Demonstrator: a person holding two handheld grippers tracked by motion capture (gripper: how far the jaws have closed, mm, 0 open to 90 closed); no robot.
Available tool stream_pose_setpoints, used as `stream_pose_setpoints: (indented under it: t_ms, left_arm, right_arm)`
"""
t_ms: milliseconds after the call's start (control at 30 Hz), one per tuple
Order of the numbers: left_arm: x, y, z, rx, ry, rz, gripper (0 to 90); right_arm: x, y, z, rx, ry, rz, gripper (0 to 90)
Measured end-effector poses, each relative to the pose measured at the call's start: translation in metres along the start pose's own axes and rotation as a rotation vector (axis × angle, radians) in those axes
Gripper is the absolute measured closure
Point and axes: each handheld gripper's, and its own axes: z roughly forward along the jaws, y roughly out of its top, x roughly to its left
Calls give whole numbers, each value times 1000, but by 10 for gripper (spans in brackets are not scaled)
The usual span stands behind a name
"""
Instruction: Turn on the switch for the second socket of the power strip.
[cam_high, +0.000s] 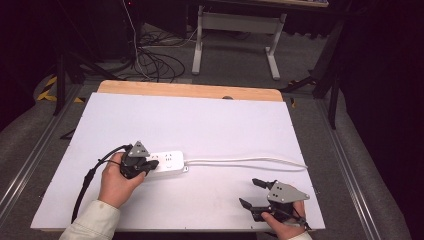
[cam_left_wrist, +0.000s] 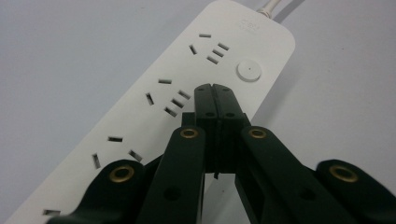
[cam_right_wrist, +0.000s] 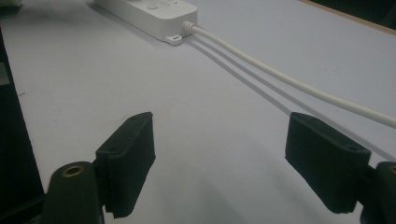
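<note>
A white power strip (cam_high: 170, 161) lies on the white board, left of centre, and its white cable (cam_high: 250, 161) runs off to the right. My left gripper (cam_high: 151, 164) is over the strip's left half. In the left gripper view the jaws are pressed together with nothing between them, and the gripper (cam_left_wrist: 215, 89) points at the power strip (cam_left_wrist: 140, 119) just short of its round button (cam_left_wrist: 248, 71). My right gripper (cam_high: 248, 192) stands open near the front right of the board. In the right gripper view its jaws (cam_right_wrist: 222, 123) frame bare board, with the power strip (cam_right_wrist: 149, 14) and the cable (cam_right_wrist: 280, 77) farther off.
The white board (cam_high: 200, 125) covers a wooden table whose far edge (cam_high: 190, 90) shows beyond it. A black cable (cam_high: 87, 180) trails from the left gripper along the board's left side. Past the table are a desk frame (cam_high: 235, 35) and loose floor cables (cam_high: 155, 65).
</note>
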Motion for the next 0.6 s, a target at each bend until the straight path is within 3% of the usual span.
stream_pose_setpoints:
  t_ms: [600]
  left_arm:
    - [-1, -1, 1, 0, 10, 1, 900]
  right_arm:
    - [0, 0, 0, 0, -2, -4, 246]
